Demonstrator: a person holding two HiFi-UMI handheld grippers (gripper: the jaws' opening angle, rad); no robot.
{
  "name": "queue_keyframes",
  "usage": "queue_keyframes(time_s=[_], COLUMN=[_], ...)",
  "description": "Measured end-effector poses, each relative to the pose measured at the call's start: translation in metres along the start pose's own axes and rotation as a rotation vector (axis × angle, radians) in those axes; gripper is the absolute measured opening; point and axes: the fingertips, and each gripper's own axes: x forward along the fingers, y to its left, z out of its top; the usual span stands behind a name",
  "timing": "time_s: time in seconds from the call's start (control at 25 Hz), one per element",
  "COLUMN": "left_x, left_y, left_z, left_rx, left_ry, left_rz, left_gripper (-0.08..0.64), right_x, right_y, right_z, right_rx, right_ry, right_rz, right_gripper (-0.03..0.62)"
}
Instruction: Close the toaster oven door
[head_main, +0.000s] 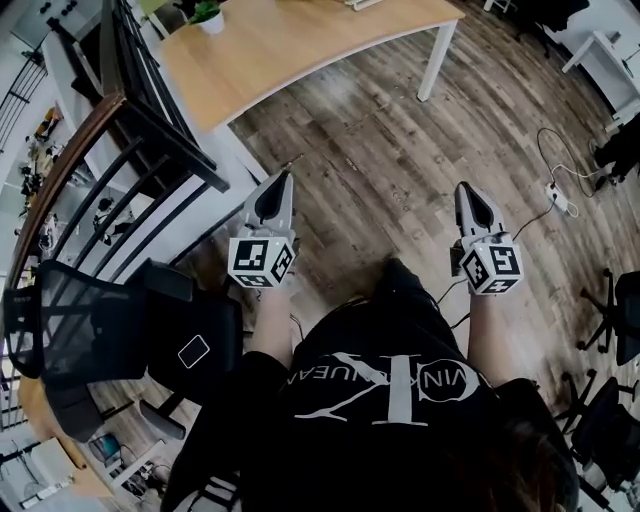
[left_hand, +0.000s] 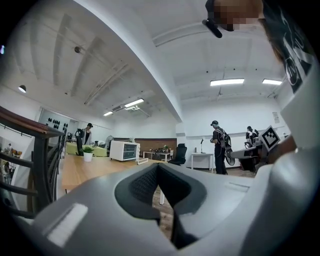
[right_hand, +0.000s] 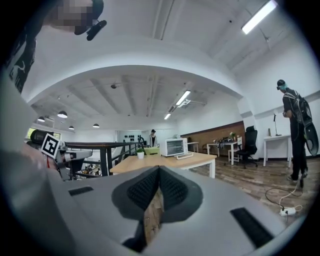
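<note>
Plank floor (head_main: 380, 170), wooden table (head_main: 290, 40), perhaps brick-clad far wall (right_hand: 215, 132)

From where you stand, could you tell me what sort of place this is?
Probably an open-plan office or workshop: a long wooden table with a toaster oven on it, an office chair by the far wall, ceiling strip lights and wood-plank flooring.

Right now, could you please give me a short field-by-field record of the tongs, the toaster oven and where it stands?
left tongs: shut, nothing between them
right tongs: shut, nothing between them
toaster oven: white, on the wooden table, well ahead of both tongs
oven door: folded down, open
potted plant: on the same table, apart from the oven
wood floor: under both tongs
contact: neither tongs touches the oven
</note>
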Motion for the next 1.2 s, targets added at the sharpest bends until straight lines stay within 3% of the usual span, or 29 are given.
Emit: queue_keyframes(time_s=[0.4, 1.2], left_x=[0.067, 0.29], left_y=[0.019, 0.037], left_z=[-0.011, 0.0], left_rx=[-0.001, -0.061], left_ry=[0.038, 0.003], left_rz=[0.014, 0.09], left_gripper=[0.009, 0.009], right_x=[0.064, 0.239], right_y=[-0.059, -0.209], right_z=[-0.002, 0.025], right_rx=[0.025, 0.032], right_ry=[-0.003, 0.005], right_rz=[-0.032, 0.1], right_gripper=[0.014, 0.015])
